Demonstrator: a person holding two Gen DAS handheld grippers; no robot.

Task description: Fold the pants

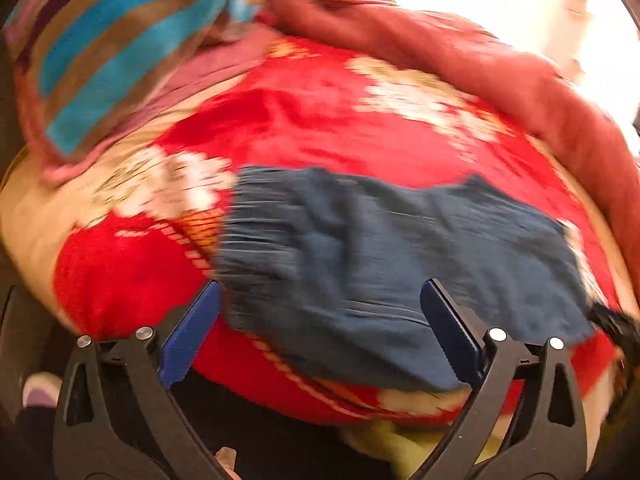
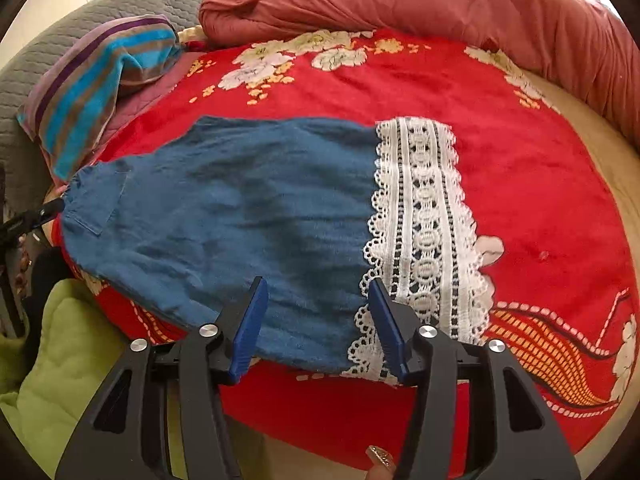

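The fingers of the right gripper (image 2: pixel 318 320) and of the left gripper (image 1: pixel 320 332) are held spread apart, nothing gripped, over the pants (image 2: pixel 240 208). Blue crinkled cloth, a gathered waistband and a white lace hem are seen, laid flat on the red flowered blanket (image 2: pixel 540 184) of the bed.

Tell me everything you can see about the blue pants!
The blue pants look like soft, wrinkly cloth. They have a gathered stretchy waist at one end, a small pocket near it, and wide white lace at the leg end. They lie flat on the red flowered blanket. Both grippers are open at their near edge, gripping nothing.
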